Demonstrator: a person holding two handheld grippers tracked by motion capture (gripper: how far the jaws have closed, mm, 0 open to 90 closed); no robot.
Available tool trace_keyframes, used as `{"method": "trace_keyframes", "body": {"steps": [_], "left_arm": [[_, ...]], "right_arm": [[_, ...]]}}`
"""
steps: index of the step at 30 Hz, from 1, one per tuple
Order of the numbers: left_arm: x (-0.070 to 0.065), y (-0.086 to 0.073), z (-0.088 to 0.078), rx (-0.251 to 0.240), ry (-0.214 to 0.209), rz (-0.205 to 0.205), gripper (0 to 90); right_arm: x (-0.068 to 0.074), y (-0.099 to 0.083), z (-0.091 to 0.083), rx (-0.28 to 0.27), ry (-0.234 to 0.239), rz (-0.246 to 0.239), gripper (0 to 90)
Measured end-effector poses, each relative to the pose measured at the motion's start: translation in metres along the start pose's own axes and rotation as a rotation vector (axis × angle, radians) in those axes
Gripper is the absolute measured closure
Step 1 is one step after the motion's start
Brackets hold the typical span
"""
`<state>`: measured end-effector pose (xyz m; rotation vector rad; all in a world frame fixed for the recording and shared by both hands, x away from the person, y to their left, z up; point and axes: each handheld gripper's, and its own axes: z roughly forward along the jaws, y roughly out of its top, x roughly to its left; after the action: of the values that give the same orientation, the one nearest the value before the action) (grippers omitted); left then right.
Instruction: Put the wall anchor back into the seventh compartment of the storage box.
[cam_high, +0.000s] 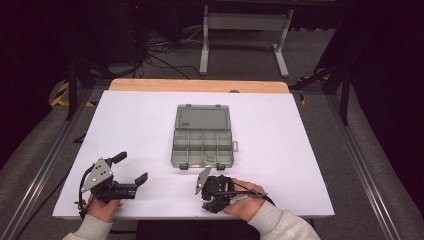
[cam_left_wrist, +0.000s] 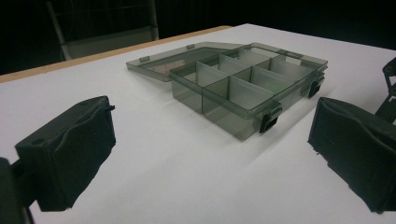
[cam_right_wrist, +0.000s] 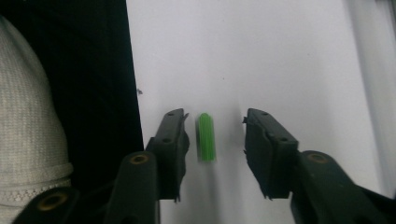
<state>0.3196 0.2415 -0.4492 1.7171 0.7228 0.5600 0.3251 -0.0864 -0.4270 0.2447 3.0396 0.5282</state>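
A smoky grey organizer box (cam_high: 202, 145) lies open mid-table, its lid (cam_high: 202, 118) folded back; small green pieces (cam_high: 211, 158) sit in a front compartment. My right gripper (cam_high: 212, 199) points down at the table's near edge, just in front of the box. In the right gripper view, a small green ribbed plug (cam_right_wrist: 206, 136) lies on the white surface between the jaws of that gripper (cam_right_wrist: 215, 116). It is close to the left-hand jaw, with a gap on each side. My left gripper (cam_high: 132, 168) rests open at the front left, empty and aimed at the box (cam_left_wrist: 247, 84).
A white sheet (cam_high: 280, 150) covers the table, with a wooden strip (cam_high: 200, 85) along its far edge. A pale knitted sleeve (cam_right_wrist: 23, 121) and the dark drop past the table's edge lie beside the right gripper. A metal frame (cam_high: 245, 30) stands on the floor behind.
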Motion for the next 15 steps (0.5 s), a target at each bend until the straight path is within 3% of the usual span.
{"method": "trace_keyframes", "body": {"steps": [7,11,15], "left_arm": [[-0.0003,-0.0002,0.0004,-0.004,0.002,-0.002,1.0],[-0.0003,0.0,0.0001,0.0,0.002,0.0,1.0],[-0.0003,-0.0001,0.0003,0.0,0.001,-0.001,1.0]], "right_arm": [[0.0012,0.0,0.0006,0.018,0.011,-0.006,77.8],[0.0005,0.0,0.0005,0.022,0.014,-0.001,83.4],[-0.0007,0.0001,0.0,0.026,0.021,0.0,83.5]]}}
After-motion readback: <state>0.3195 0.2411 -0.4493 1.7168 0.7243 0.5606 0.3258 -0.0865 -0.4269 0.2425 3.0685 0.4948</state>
